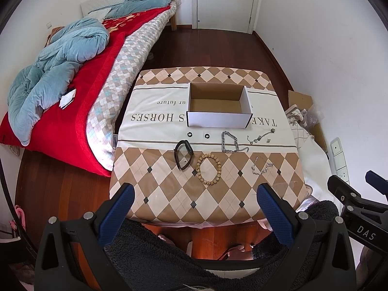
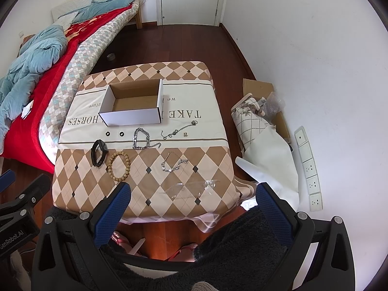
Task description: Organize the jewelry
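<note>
An empty white cardboard box [image 1: 218,105] [image 2: 132,105] stands open on the cloth-covered table [image 1: 169,198] [image 2: 213,131]. In front of it lie two small black rings [image 1: 189,134] [image 2: 107,134], a silver chain [image 1: 229,143] [image 2: 141,139], a thin bracelet [image 1: 260,137] [image 2: 178,129], a small earring [image 2: 185,134], a black band [image 1: 183,154] [image 2: 98,156], a wooden bead bracelet [image 1: 209,169] [image 2: 118,166] and a crystal bracelet [image 1: 260,167] [image 2: 173,165]. My left gripper [image 1: 195,201] and right gripper [image 2: 194,198] are open and empty, held back over the table's near edge.
A bed with red blanket [image 1: 72,111] and blue quilt [image 1: 51,72] lies to the left. Clear plastic wrap [image 2: 191,189] lies near the table's front. Folded cloth and cardboard [image 2: 262,121] sit on the floor right, by a wall with sockets [image 2: 310,169].
</note>
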The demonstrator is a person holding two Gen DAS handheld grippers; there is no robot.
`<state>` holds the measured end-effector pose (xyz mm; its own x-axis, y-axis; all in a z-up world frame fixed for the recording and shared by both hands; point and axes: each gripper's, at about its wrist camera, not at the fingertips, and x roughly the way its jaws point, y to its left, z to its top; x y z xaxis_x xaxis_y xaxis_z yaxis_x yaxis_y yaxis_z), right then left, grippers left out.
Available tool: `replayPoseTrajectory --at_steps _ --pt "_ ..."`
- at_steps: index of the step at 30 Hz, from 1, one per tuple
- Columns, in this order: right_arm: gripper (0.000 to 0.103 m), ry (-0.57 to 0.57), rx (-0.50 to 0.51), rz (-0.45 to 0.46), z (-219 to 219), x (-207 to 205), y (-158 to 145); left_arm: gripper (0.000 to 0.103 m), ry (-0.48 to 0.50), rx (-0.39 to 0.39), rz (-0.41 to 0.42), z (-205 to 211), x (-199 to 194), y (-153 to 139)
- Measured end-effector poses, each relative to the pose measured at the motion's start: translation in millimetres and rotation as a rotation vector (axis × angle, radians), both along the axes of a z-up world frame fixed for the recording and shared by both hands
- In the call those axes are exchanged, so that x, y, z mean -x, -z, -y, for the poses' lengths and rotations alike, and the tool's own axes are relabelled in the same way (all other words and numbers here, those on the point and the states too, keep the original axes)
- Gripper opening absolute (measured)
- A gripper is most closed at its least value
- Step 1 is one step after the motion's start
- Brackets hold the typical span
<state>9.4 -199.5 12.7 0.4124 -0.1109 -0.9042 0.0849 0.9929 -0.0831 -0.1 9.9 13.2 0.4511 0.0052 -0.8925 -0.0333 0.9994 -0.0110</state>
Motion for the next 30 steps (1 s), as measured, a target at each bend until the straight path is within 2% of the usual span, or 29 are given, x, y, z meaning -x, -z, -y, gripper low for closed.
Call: replayPoseTrajectory --at_steps 15,22,26,30 --pt "0.103 -0.002 0.001 0.001 -0.3 -0.3 -0.5 0.102 -0.004 0.002 0.003 5.7 -3.4 -0.3" --pt "0.103 0.006 -0.001 0.008 3.7 7.2 9.6 0.102 -0.008 -0.002 0.005 6.5 -5.9 0.1" --pt "0.103 0.022 -0.028 0.044 2.2 -4.4 -5.0 0.102 -0.054 -0.039 0.034 1.3 -19.8 7.2" --pt "0.103 0.052 -0.061 0.081 10.8 -26.8 5.3 0.102 -0.117 -0.092 0.066 -14.6 -41.8 21.6"
